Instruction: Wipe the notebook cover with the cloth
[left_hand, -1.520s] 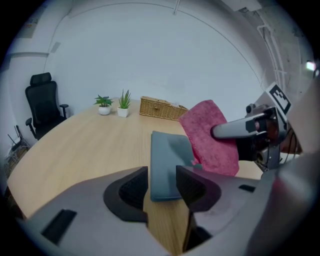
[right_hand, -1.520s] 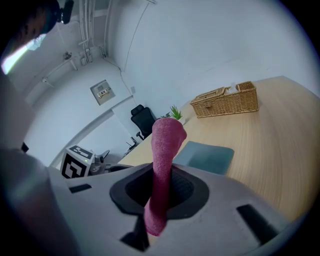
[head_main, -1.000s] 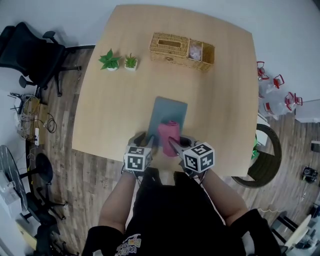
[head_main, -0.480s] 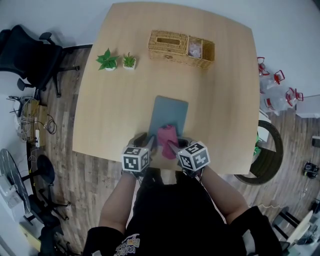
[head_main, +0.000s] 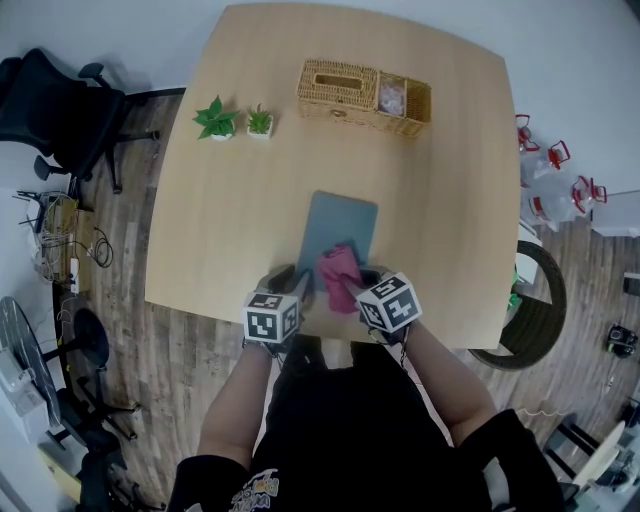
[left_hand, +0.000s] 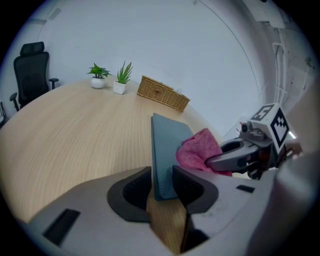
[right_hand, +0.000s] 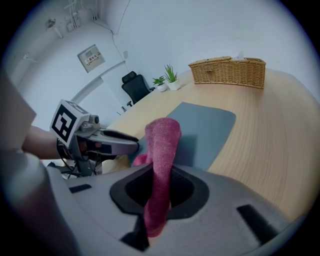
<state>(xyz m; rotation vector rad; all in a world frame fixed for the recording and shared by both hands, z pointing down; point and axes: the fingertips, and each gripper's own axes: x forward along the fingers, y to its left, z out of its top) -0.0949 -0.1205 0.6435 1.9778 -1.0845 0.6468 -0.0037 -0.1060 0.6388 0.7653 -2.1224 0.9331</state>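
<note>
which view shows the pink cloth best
The right gripper view: the cloth fills the middle, pinched between the jaws of the right hand-held gripper, standing up over the notebook. The head view shows only a small pink patch on the notebook's near end. The left gripper view shows it bunched, partly behind that hand-held gripper.

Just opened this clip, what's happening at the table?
A person works with a gripper in each hand. The left gripper pinches the near corner of the grey-blue notebook, which lies flat on the wooden table. The right gripper is clamped on a pink cloth, held at the notebook's near end. The rest of the cover lies bare.
</note>
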